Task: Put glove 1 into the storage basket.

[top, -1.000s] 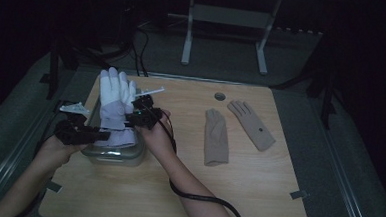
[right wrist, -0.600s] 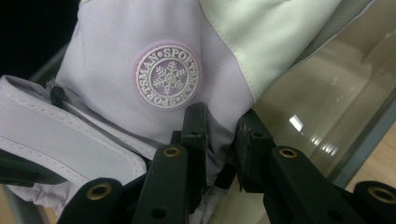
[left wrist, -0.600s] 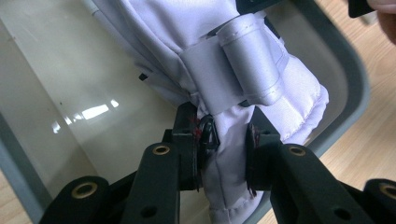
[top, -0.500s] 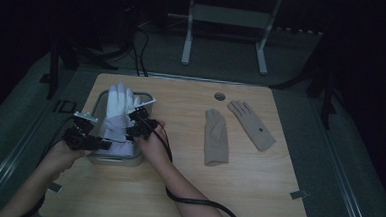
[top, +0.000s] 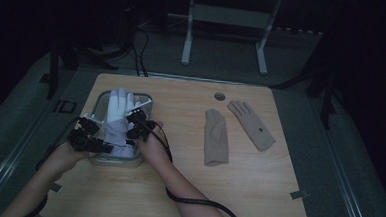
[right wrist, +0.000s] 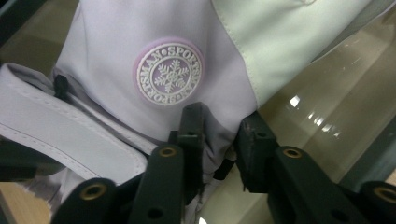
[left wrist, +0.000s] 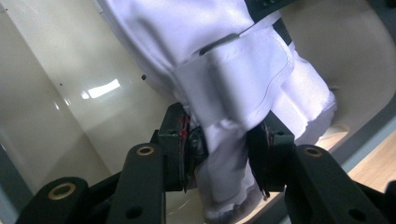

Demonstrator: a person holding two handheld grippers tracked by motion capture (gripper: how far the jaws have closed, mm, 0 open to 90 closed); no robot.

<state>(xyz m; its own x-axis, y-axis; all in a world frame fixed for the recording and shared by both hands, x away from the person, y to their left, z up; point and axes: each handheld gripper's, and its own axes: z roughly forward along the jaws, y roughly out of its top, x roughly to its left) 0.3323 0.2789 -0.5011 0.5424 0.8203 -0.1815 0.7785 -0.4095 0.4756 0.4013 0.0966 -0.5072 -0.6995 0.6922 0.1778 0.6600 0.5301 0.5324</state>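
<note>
A white and pale lilac ski glove (top: 116, 115) lies in a clear plastic bin (top: 146, 102) at the table's left, fingers pointing away. My left gripper (top: 95, 144) is shut on the glove's cuff (left wrist: 229, 154); the jaws pinch the white fabric from both sides. My right gripper (top: 136, 130) is shut on the cuff's other edge (right wrist: 219, 135), just below a round snowflake badge (right wrist: 168, 71). Both grippers hold the glove low inside the bin (left wrist: 56, 98), whose glossy wall (right wrist: 322, 116) shows beside the fabric.
Two tan gloves lie flat on the wooden table: one (top: 215, 136) near the middle, one (top: 251, 124) angled to its right. A small round dark cap (top: 219, 96) sits near the far edge. A black cable (top: 196, 203) trails from the right gripper toward the front.
Both grippers have carried the glove away from the person and lowered it; it now lies down inside the bin instead of being held up over it.
</note>
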